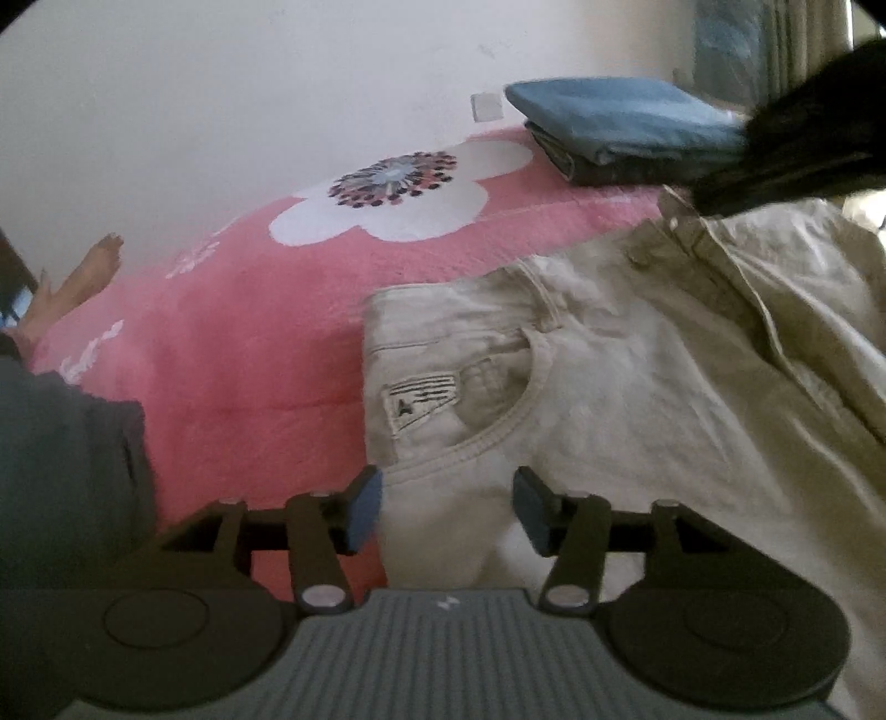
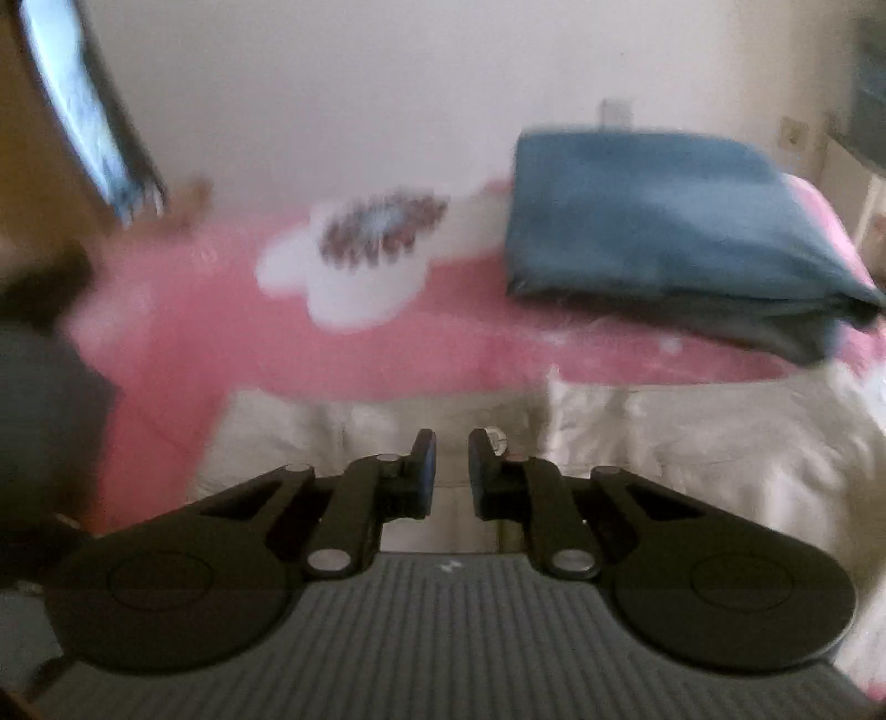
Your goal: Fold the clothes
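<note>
From the left wrist, the left gripper (image 1: 447, 509) hangs released, angled down over the near left edge of the beige trousers (image 1: 637, 399) on the pink blanket (image 1: 249, 354); only here the pocket label (image 1: 423, 401) reads sharp.

The blurred right wrist view shows the right gripper (image 2: 451, 471) nearly clenched above the waistband; whether cloth is pinched, I cannot tell. Folded blue clothes (image 2: 653, 221) lie far right.

White wall (image 1: 249, 111), perhaps curtained window (image 1: 775, 39).

Right gripper (image 2: 449, 471), jaws nearly closed, over beige cotton trousers (image 2: 692, 459); folded blue cloth stack (image 2: 653, 232) far right on pink floral blanket (image 2: 221, 332).
</note>
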Demonstrator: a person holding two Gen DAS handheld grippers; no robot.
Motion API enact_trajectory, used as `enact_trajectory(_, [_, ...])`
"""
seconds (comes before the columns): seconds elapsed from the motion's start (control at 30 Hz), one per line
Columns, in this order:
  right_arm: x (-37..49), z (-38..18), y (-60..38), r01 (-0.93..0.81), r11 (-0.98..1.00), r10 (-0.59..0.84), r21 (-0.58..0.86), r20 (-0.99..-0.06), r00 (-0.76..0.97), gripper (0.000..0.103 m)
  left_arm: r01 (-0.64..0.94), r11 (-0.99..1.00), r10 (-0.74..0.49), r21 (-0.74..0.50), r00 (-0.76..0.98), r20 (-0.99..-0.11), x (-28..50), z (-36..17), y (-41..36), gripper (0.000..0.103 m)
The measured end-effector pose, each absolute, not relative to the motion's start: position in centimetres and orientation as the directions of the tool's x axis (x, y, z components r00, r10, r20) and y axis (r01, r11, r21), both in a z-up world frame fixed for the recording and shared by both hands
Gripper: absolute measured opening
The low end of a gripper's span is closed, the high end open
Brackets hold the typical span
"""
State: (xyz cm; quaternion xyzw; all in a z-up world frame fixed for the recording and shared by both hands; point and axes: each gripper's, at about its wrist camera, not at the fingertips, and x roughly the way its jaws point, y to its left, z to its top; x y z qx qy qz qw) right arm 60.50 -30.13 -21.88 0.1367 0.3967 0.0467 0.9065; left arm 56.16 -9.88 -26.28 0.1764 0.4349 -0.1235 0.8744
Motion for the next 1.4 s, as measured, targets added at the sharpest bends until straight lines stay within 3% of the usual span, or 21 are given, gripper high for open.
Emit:
enact_trajectory(0.17, [60.1, -23.5, -33.8, 0.156, 0.932, 0.158, 0.327, -0.755, 0.636, 0.014, 0.366, 0.906, -0.043, 0.214, 0.582, -0.812, 56.1, -27.3, -9.7, 0.064])
enact_trajectory(0.23, [60.8, -25.4, -34.8, 0.197, 0.922, 0.16, 0.333, -0.792, 0.59, 0.008, 0.351, 0.914, -0.038, 0.203, 0.573, -0.819, 56.3, -27.0, -9.4, 0.064])
enact_trajectory(0.3, [60.9, -26.4, -35.6, 0.232, 0.904, 0.176, 0.359, -0.808, 0.563, 0.01, 0.326, 0.928, -0.034, 0.182, 0.558, -0.829, 56.4, -26.4, -8.7, 0.064])
enact_trajectory(0.47, [53.4, -20.4, -37.6, 0.185, 0.762, 0.344, 0.62, -0.631, 0.696, 0.017, 0.228, 0.969, -0.053, 0.097, 0.572, -0.818, 54.6, -23.0, -4.2, 0.069])
enact_trajectory(0.63, [42.8, -16.2, -38.4, 0.06, 0.61, 0.525, 0.79, -0.459, 0.717, 0.035, 0.15, 0.989, -0.1, -0.019, 0.554, -0.827, 50.3, -20.2, 0.3, 0.072])
enact_trajectory(0.87, [34.2, -16.7, -33.2, 0.105, 0.566, 0.66, 0.818, -0.526, 0.537, 0.04, 0.134, 0.962, -0.274, -0.239, 0.458, -0.846, 44.5, -19.5, 3.1, 0.072])
enact_trajectory(0.97, [32.3, -17.3, -30.2, 0.116, 0.574, 0.683, 0.811, -0.552, 0.478, 0.04, 0.184, 0.947, -0.319, -0.264, 0.424, -0.848, 41.6, -20.0, 3.2, 0.072])
enact_trajectory(1.1, [30.1, -17.5, -27.6, 0.089, 0.572, 0.691, 0.816, -0.537, 0.483, 0.04, 0.31, 0.928, -0.328, -0.207, 0.414, -0.849, 36.8, -21.0, 2.6, 0.072])
enact_trajectory(1.3, [26.2, -18.4, -27.4, 0.158, 0.535, 0.649, 0.83, -0.524, 0.552, 0.041, 0.571, 0.821, -0.303, 0.017, 0.461, -0.834, 29.4, -23.0, -0.8, 0.072])
enact_trajectory(1.4, [23.5, -18.9, -27.5, 0.206, 0.528, 0.617, 0.824, -0.539, 0.573, 0.043, 0.659, 0.726, -0.281, 0.197, 0.546, -0.789, 27.3, -24.7, -3.5, 0.072])
